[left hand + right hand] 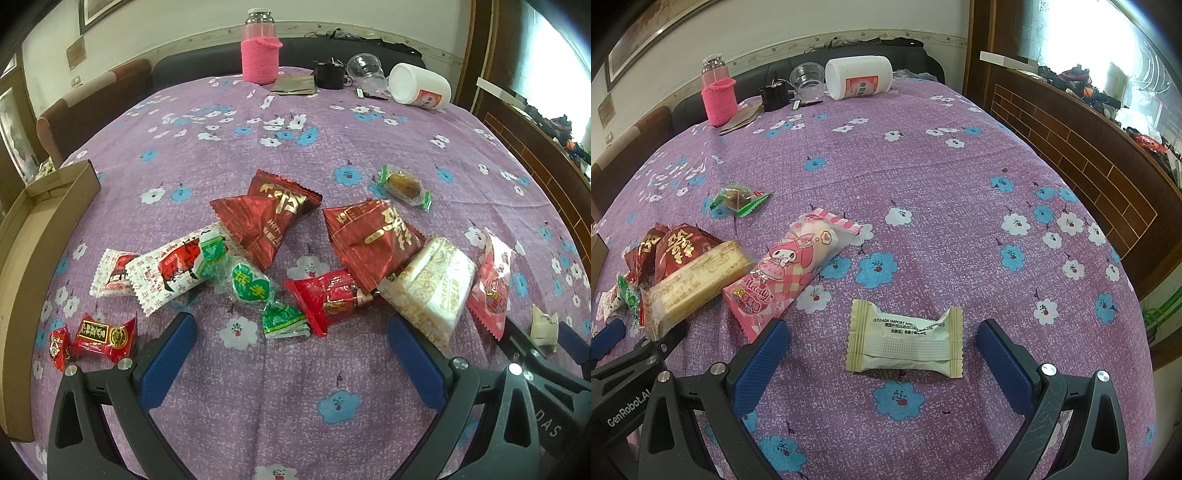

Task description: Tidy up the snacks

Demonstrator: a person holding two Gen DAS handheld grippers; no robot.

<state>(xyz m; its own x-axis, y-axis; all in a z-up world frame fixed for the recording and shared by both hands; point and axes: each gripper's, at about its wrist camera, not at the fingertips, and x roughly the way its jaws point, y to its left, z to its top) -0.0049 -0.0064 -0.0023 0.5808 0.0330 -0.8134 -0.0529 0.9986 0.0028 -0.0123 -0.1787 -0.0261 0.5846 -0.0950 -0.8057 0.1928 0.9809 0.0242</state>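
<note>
Snacks lie scattered on a purple flowered tablecloth [280, 387]. In the left wrist view my left gripper [291, 339] is open and empty just short of a green-heart candy [251, 284] and a red packet [325, 299]. Two dark red pouches [273, 214] [376, 240], white-and-red packets [166, 273], a cream wafer bar [432, 284] and small red candies [103, 336] lie around. In the right wrist view my right gripper [882, 343] is open, its fingers on either side of a pale green-white packet [905, 339]. A pink Melody packet [790, 273] lies to its left.
A cardboard box [22, 251] stands at the left table edge. At the far edge stand a pink-sleeved bottle [260, 51], a white jar on its side [421, 86], a clear cup [365, 70] and a black object [330, 74]. A wooden cabinet [1071, 140] borders the right.
</note>
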